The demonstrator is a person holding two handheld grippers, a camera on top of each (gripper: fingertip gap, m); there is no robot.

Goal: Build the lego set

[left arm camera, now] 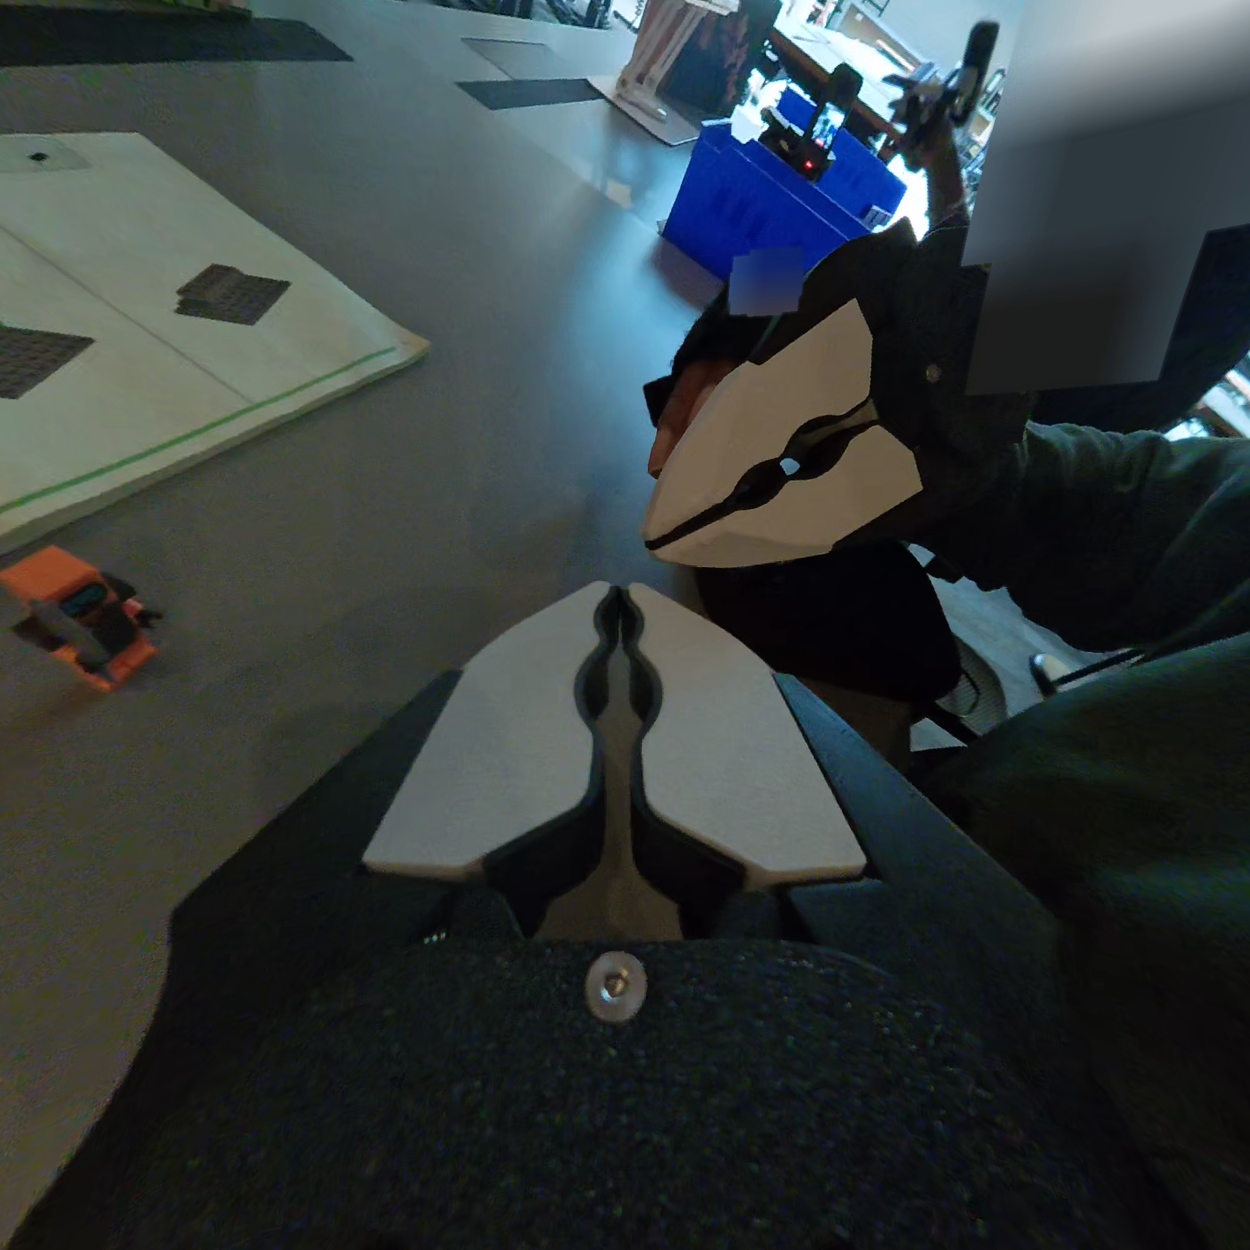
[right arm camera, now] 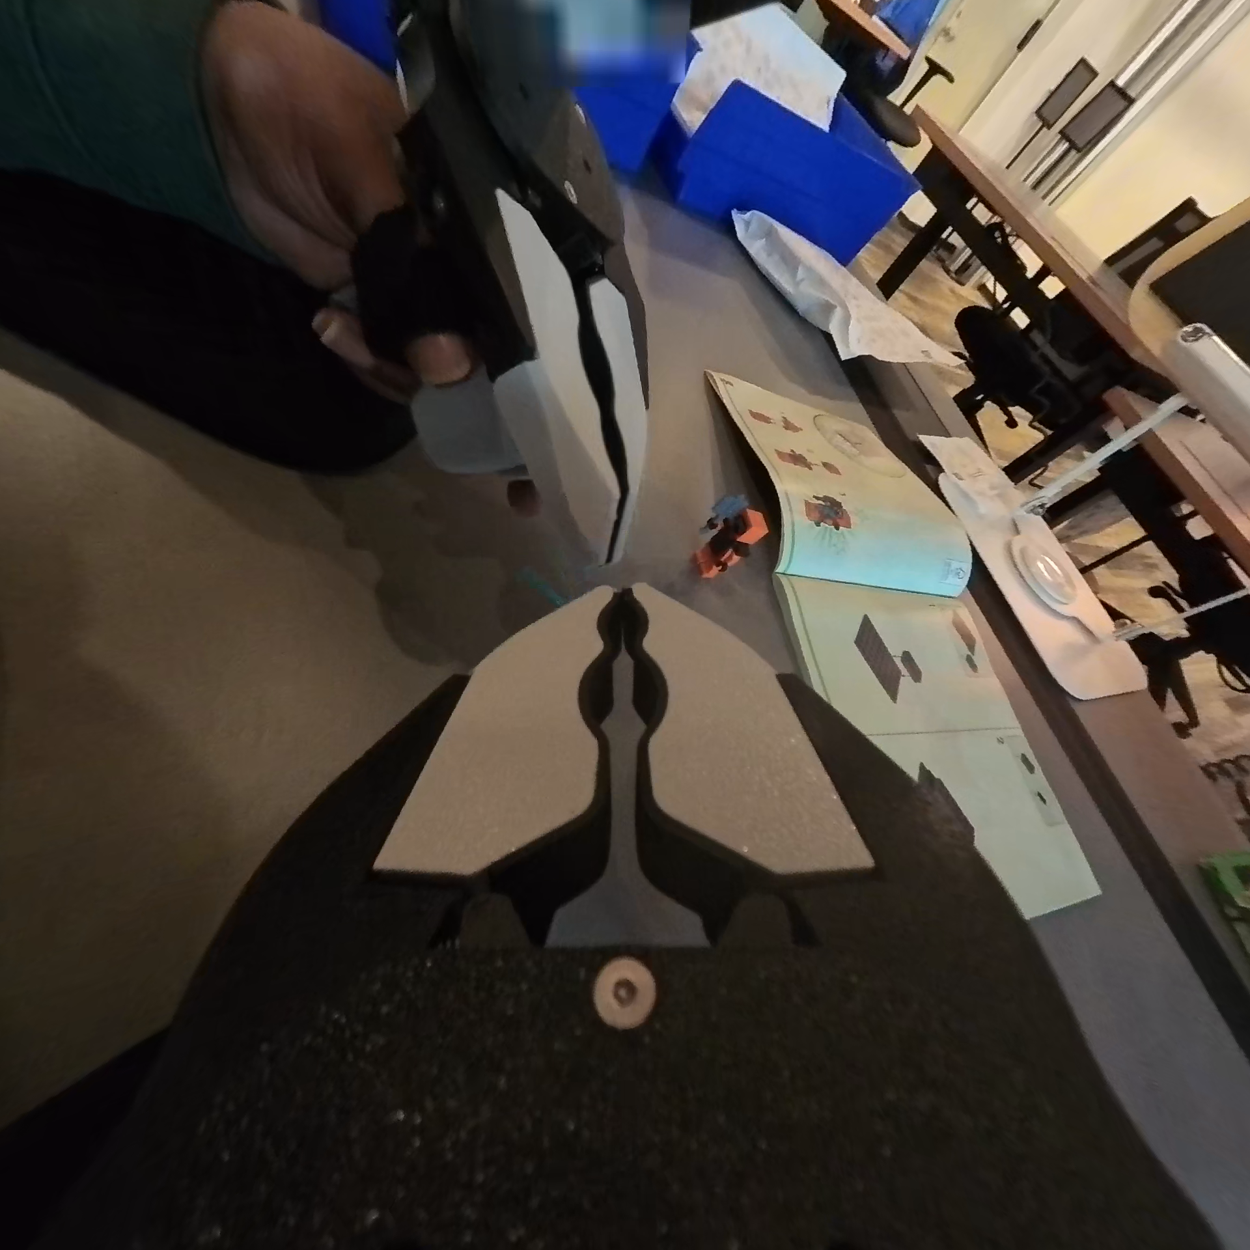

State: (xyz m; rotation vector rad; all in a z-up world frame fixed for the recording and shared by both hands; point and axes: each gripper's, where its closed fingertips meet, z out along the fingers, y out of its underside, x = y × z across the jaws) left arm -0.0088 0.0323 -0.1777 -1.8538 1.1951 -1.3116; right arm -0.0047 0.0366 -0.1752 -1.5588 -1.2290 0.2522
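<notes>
A small orange and black lego model [left arm camera: 81,619] stands on the grey table [left arm camera: 406,541], to the left of my grippers; it also shows in the right wrist view [right arm camera: 734,541]. My left gripper [left arm camera: 619,590] is shut, with nothing visible between its fingers. My right gripper [right arm camera: 622,594] is shut too. Their tips nearly meet above the table: the right gripper [left arm camera: 653,541] shows in the left wrist view and the left gripper [right arm camera: 614,558] in the right wrist view. A small teal piece [right arm camera: 544,585] sits just beside the tips; I cannot tell whether it is held.
An open instruction booklet [left arm camera: 169,304] lies beyond the model, also in the right wrist view [right arm camera: 879,561]. Blue bins [left arm camera: 764,196] stand at the back. Crumpled white paper [right arm camera: 845,291] and a white bag with a round dish [right arm camera: 1042,575] lie near the table edge. Less than 4 cm separates the two grippers' tips.
</notes>
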